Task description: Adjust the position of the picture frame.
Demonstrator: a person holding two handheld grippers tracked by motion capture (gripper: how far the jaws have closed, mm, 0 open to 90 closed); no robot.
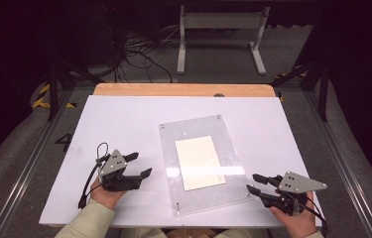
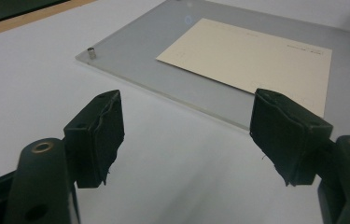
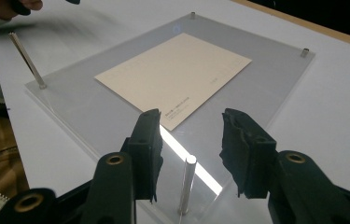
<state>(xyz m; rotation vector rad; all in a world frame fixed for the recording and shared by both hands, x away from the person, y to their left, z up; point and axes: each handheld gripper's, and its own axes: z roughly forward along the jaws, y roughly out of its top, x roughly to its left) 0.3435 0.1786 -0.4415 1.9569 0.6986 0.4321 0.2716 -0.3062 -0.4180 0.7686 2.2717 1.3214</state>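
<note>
While the right gripper (image 3: 189, 140) stands with jaws apart around a metal post (image 3: 186, 184) on the acrylic plate (image 3: 275, 84), untouched; the left gripper (image 2: 186, 135) hovers agape beside it.

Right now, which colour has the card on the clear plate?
Cream card, best in the right gripper view.

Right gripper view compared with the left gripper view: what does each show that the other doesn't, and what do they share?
Right: a tall metal post between the right tool's open jaws, and the other hand. Left: the left tool open over the white table. Both: the clear plate with a cream card.
</note>
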